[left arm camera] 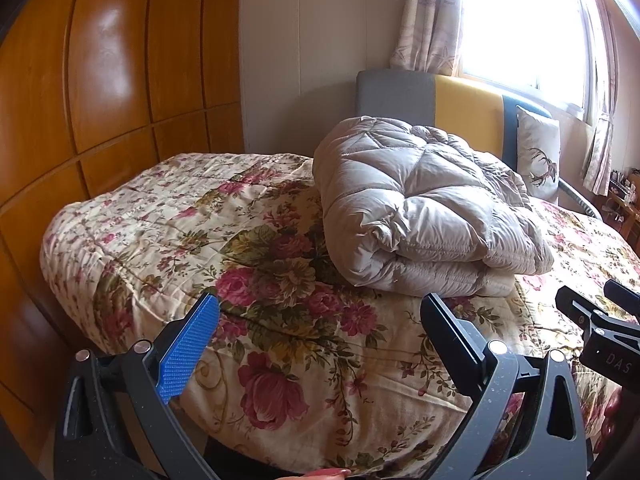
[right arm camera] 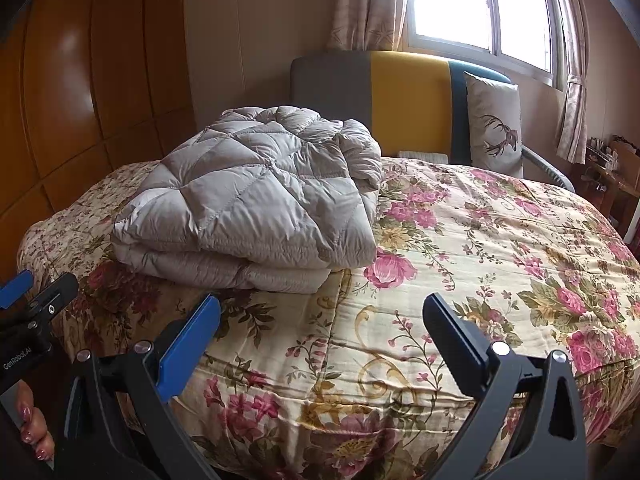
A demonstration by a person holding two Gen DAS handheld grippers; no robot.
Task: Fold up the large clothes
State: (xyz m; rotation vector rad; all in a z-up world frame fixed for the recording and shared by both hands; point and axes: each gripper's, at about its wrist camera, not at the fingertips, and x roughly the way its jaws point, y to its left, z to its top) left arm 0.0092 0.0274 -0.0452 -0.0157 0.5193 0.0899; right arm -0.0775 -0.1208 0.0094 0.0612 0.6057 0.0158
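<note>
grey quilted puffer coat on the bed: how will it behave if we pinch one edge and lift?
The folded grey quilted puffer coat is probably floppy: its stacked layers would likely unfold and sag. The puffy fill suggests it is light for its bulk. Its sheen hints at slippery fabric, so the open left gripper may lose a shallow pinch.

One folded grey puffer coat (right arm camera: 256, 196), one floral bed (right arm camera: 460, 280), one deer cushion (right arm camera: 496, 124), two grippers.

Pale grey quilted down coat (left arm camera: 420, 204) (right arm camera: 256, 204), puffy w/ diamond stitching, already folded into a thick bundle, layers stacked approx. flat. Lies on the floral bedspread (left arm camera: 280, 312) (right arm camera: 460, 264), mid-bed toward the headboard side, rounded folded edge facing the cameras, nothing touching it.
</note>
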